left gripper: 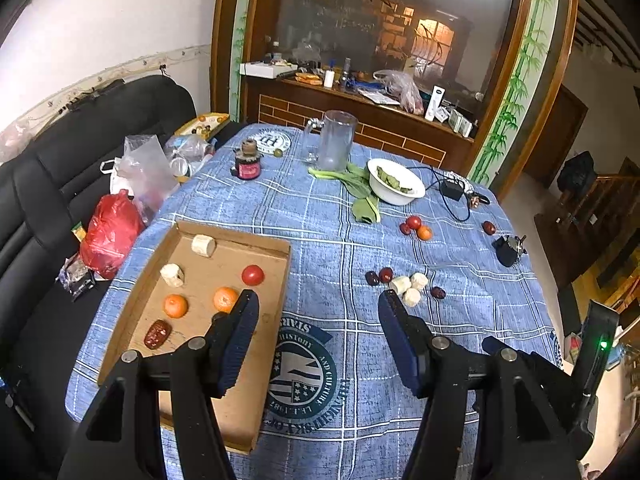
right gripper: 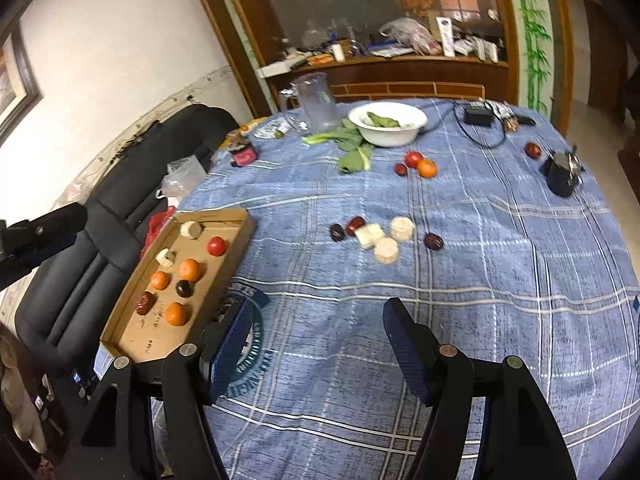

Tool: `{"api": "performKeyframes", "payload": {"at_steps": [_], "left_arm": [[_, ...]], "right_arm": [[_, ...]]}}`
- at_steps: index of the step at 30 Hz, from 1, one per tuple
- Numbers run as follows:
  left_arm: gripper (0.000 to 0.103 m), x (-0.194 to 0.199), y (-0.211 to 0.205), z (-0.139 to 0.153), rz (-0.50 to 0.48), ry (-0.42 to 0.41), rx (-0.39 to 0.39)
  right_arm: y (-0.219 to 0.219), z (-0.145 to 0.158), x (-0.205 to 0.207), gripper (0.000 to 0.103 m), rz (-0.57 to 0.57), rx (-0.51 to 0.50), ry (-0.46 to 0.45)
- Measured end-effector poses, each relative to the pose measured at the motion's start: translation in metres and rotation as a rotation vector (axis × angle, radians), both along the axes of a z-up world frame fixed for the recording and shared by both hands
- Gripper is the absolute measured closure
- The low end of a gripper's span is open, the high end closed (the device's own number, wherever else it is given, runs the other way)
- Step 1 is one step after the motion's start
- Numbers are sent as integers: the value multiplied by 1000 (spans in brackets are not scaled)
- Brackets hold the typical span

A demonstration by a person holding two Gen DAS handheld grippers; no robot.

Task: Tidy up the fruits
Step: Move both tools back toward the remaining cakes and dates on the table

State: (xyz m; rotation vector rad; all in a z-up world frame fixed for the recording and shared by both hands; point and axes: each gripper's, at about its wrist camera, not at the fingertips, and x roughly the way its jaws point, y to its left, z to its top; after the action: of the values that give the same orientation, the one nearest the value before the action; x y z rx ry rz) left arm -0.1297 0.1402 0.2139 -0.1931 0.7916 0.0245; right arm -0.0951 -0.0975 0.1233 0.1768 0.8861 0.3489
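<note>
Fruit cluster (right gripper: 380, 236) is lying on the desk (right gripper: 500, 280) ahead of your right claw (right gripper: 316, 324), nearer it than your left claw (left gripper: 318, 310); both are gaping empty, cardboard tray (right gripper: 240, 222) sitting left.

We see our left gripper (left gripper: 318, 304) spread wide and empty above the blue plaid tablecloth (left gripper: 320, 220). Its left finger overlaps the shallow brown cardboard tray (left gripper: 276, 292) holding two small oranges (left gripper: 176, 306), a red tomato (left gripper: 252, 275) and pale cut chunks (left gripper: 203, 245).
</note>
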Motion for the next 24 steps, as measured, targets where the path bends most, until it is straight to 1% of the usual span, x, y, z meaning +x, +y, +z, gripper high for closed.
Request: {"api": "performKeyframes", "payload": {"at_steps": [8,17,21,24], "left_arm": [[41,16,-2,-23,-29,51,-38],[41,35,-3,-55,-46,121,-79],[41,43,-2,-73,-50,164,-93],[42,49,-3,-88,-53,195,-100]], "right_arm": [[-17,-22,8,31,-53,-35,69],[-20,-40,21,31,-53,-78,108],[-28,-50,42,31,-78,-80,137],[-25,-54,65,31,-69,-103,125]]}}
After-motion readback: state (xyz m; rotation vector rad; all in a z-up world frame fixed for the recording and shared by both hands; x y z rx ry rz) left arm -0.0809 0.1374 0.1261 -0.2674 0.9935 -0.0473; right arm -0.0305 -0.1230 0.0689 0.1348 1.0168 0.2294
